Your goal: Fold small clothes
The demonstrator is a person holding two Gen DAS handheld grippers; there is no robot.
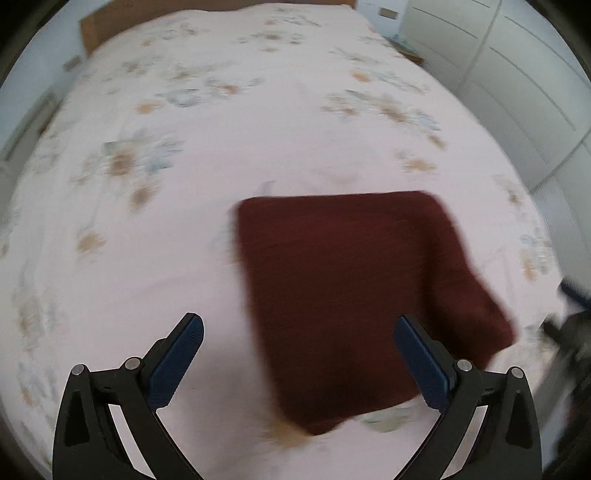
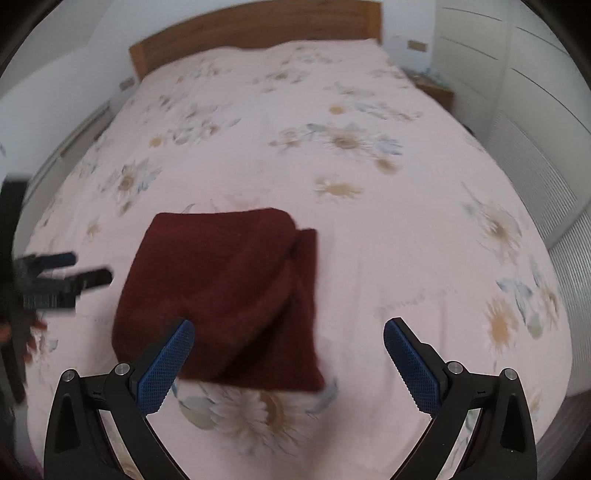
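A dark red cloth (image 1: 354,295) lies folded into a rough square on the bed; it also shows in the right wrist view (image 2: 225,299). My left gripper (image 1: 299,332) is open and empty, held above the cloth's near left part. It also shows at the left edge of the right wrist view (image 2: 79,267). My right gripper (image 2: 288,332) is open and empty above the cloth's near right edge. The right gripper shows as a dark blur at the right edge of the left wrist view (image 1: 569,325).
The bed (image 2: 369,240) has a pale pink cover with a flower print and a wooden headboard (image 2: 258,29) at the far end. White wardrobe doors (image 2: 517,92) stand along the right side. A small bedside table (image 2: 436,88) sits by the headboard.
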